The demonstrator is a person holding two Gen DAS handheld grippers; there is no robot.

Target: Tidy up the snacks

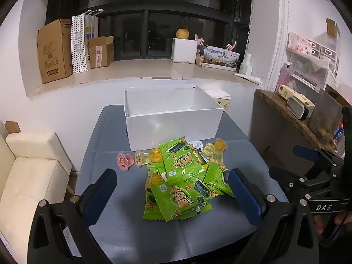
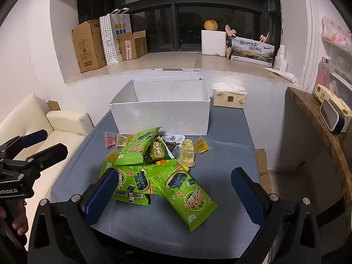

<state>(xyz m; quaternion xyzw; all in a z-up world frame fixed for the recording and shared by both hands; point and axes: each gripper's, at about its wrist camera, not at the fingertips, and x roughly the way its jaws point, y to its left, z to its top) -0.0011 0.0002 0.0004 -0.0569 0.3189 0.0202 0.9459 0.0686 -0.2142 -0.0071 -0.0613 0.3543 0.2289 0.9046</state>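
A heap of green seaweed snack packets [image 1: 180, 165] [image 2: 136, 147] lies on the grey-blue table [image 1: 110, 154] [image 2: 222, 167], mixed with small jelly cups: a pink one [image 1: 124, 161], a yellow one [image 1: 156, 155] and a clear one [image 2: 187, 154]. Behind the heap stands an open white box [image 1: 173, 129] [image 2: 162, 118] with nothing visible inside. My left gripper [image 1: 172, 173] [image 2: 56, 140] hovers open above the near side of the heap. My right gripper [image 2: 175, 172] [image 1: 288, 162] hovers open over the packets nearest the front. Neither holds anything.
A tissue pack [image 2: 230, 98] sits to the right of the box. A cream sofa [image 1: 28, 171] stands left of the table and a wooden shelf [image 1: 286, 114] with small items stands to its right. Cardboard boxes [image 1: 55, 50] line the window ledge behind.
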